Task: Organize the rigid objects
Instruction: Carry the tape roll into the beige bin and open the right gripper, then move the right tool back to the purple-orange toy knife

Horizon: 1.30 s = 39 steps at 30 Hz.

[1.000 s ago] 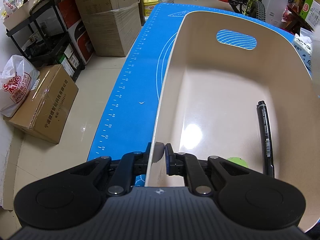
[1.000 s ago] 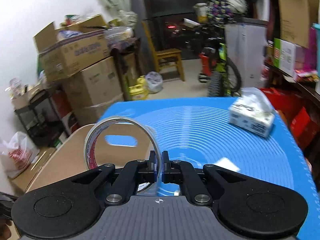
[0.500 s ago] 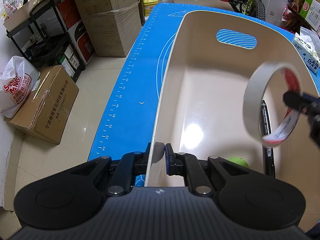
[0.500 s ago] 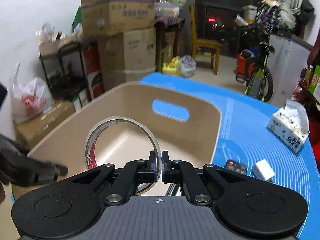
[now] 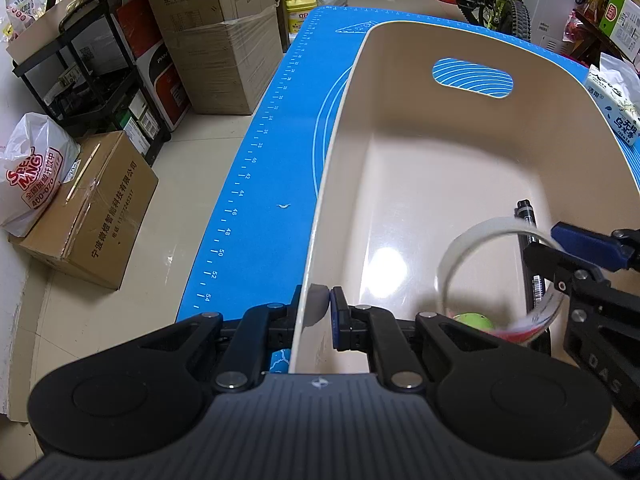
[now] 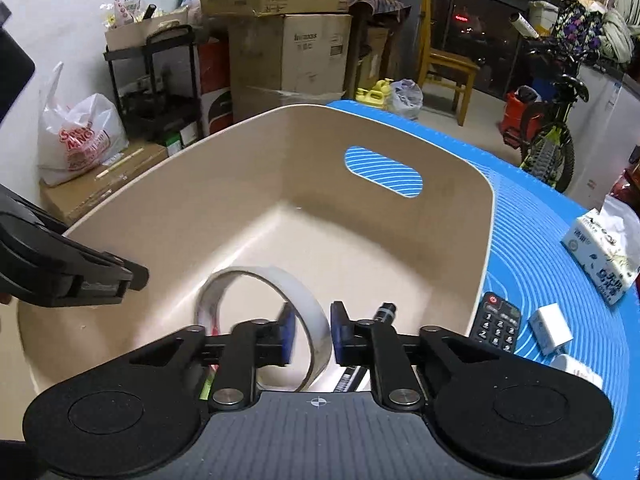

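Right, we're at the drop: right tongs (image 6: 312, 340) have just been spreading, and the tape roll (image 6: 280, 320) sits between the jaws, apparently loose, over the near end of the beige bin (image 6: 486, 216). Left tongs (image 5: 320, 312) are pinched on the bin's near-left rim, steadying it.

Already on the bin floor under the roll: a black marker (image 5: 528, 220) along the right wall and a small green ball (image 5: 474, 322). The roll will likely land on or beside them; fine, but it may roll.

Next we judge: back the right tongs up and out past the right wall, then go for the remote (image 6: 496, 322) just outside that wall on the blue tabletop (image 6: 540, 260), or the white charger (image 6: 550, 328) beside it. Farther right a tissue pack (image 6: 604, 252). Nothing blocks that path except the bin wall itself.
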Each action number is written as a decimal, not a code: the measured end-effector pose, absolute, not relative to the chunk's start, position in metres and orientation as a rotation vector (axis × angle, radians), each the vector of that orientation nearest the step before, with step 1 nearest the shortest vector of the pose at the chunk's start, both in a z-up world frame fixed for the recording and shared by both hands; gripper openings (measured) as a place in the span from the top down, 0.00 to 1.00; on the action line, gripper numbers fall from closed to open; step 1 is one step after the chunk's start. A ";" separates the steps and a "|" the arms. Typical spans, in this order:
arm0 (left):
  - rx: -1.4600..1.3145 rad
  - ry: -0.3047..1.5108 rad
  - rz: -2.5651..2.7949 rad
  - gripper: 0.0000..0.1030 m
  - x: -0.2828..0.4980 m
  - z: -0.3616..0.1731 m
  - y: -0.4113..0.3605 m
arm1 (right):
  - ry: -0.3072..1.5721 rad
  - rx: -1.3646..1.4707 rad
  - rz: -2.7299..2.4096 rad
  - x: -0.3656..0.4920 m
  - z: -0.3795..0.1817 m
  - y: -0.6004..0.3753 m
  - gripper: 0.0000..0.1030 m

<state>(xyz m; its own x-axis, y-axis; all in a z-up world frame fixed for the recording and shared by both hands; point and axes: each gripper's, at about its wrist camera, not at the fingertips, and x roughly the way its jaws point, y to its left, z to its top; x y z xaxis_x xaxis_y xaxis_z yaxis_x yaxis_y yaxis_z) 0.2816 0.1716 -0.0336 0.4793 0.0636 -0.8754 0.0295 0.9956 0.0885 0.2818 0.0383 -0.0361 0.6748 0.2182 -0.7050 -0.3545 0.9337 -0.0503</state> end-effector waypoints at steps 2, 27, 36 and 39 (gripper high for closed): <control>0.095 1.072 0.021 0.87 0.282 -0.034 0.172 | 0.760 -0.158 0.334 0.280 -0.031 0.036 0.51; 0.092 1.072 0.023 0.87 0.281 -0.032 0.173 | 0.668 0.156 0.130 0.254 0.018 -0.070 0.19; 0.090 1.071 0.024 0.87 0.281 -0.032 0.173 | 0.731 0.208 -0.048 0.244 -0.007 -0.122 0.15; 0.090 1.071 0.023 0.87 0.282 -0.032 0.173 | 0.771 0.223 -0.099 0.243 -0.022 -0.135 0.15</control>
